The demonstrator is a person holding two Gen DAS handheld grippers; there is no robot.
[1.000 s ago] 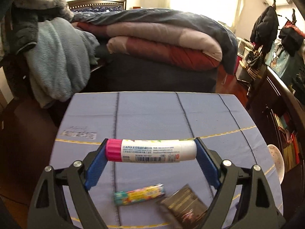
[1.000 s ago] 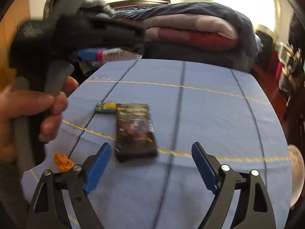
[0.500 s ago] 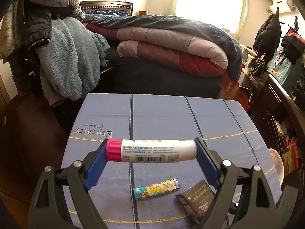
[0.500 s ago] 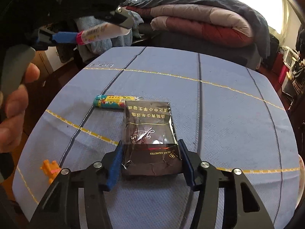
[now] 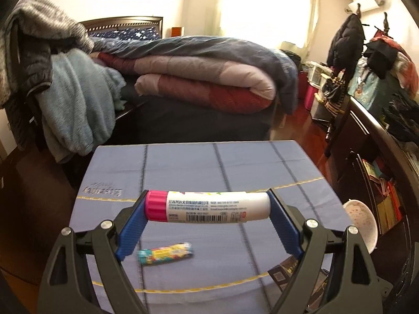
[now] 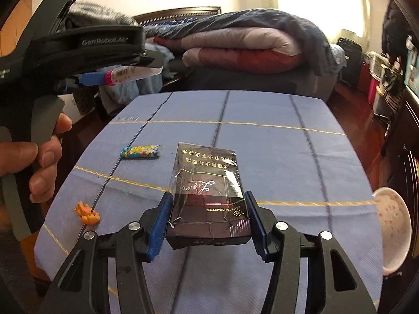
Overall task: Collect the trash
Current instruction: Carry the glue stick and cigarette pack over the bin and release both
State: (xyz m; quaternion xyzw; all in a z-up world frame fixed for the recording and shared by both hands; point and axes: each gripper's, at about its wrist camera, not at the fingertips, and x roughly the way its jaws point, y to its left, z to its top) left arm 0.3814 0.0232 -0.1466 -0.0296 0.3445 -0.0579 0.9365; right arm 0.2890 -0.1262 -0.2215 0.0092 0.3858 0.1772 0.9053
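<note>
Cigarette pack (image 6: 209, 198) clamped in right gripper (image 6: 208, 221), long axis pointing away.

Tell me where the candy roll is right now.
The candy roll lies loose on the blue tablecloth, left of the cigarette pack in the right wrist view, beyond the orange toy.

The tabletop (image 6: 275, 110) wears a blue cloth crossed by dark and yellow stitched lines, with lettering sewn near its far left corner. A candy roll (image 6: 140, 152) in a bright wrapper lies left of the middle. An orange figurine (image 6: 87, 212) sits near the left edge, closer in. Whether the dark cigarette pack (image 6: 207, 196) touches the cloth cannot be told.
</note>
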